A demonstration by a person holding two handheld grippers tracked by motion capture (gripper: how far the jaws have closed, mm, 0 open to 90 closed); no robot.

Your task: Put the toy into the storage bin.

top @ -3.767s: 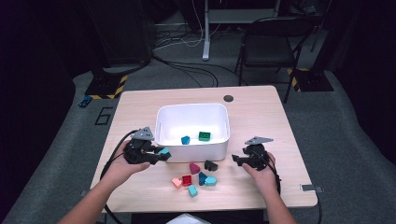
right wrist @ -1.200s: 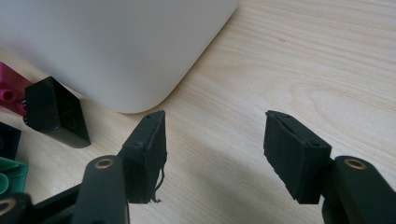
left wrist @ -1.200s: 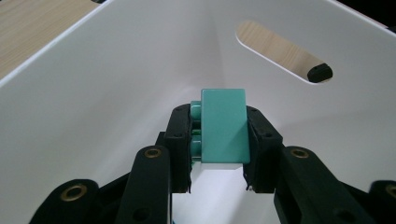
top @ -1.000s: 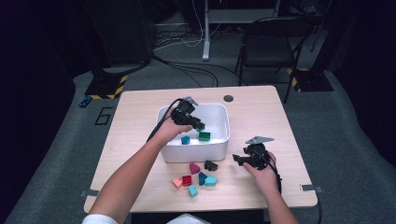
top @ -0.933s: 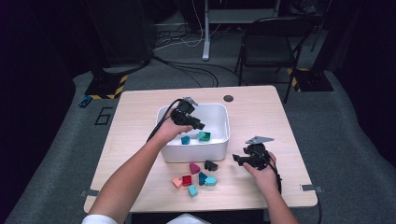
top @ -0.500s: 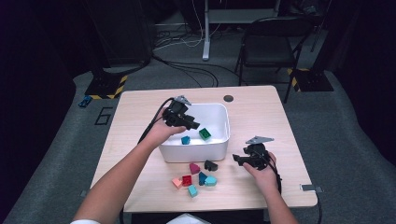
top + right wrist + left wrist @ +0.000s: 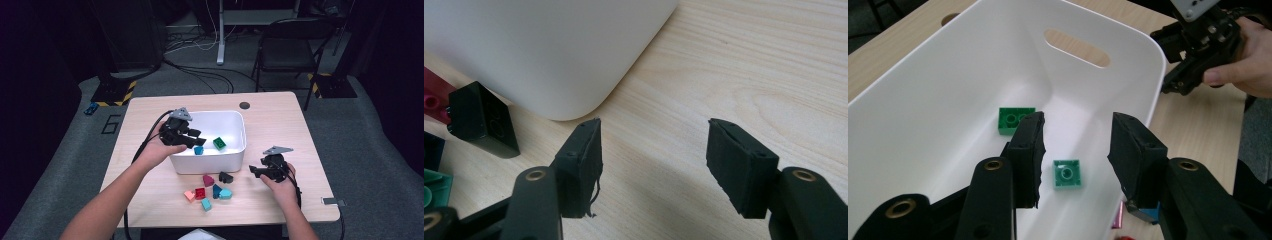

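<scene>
A white bin (image 7: 220, 114) stands mid-table. My left gripper (image 7: 196, 138) hovers over its left side, open. Its jaws have just been opening, and nothing is between them (image 7: 1075, 131). Below them on the bin floor (image 7: 948, 115) lie a green brick (image 7: 1016, 120) and a teal brick (image 7: 1067, 174). The same green brick (image 7: 219, 143) and teal brick (image 7: 198, 150) also show from above. My right gripper (image 7: 255, 171) rests open on the table to the right of the bin, its jaws (image 7: 654, 135) empty beside the bin's corner (image 7: 549, 50). A black brick (image 7: 484, 120) lies to its left.
Several loose bricks lie in front of the bin: magenta (image 7: 208, 180), black (image 7: 225, 177), red (image 7: 199, 193), pink (image 7: 189, 195), teal (image 7: 225, 193). A round hole (image 7: 244, 105) is in the tabletop behind the bin. A chair (image 7: 287, 47) stands beyond the table.
My left gripper has drawn back from the bin's middle toward its left side and risen a little. The right gripper has stayed put.
</scene>
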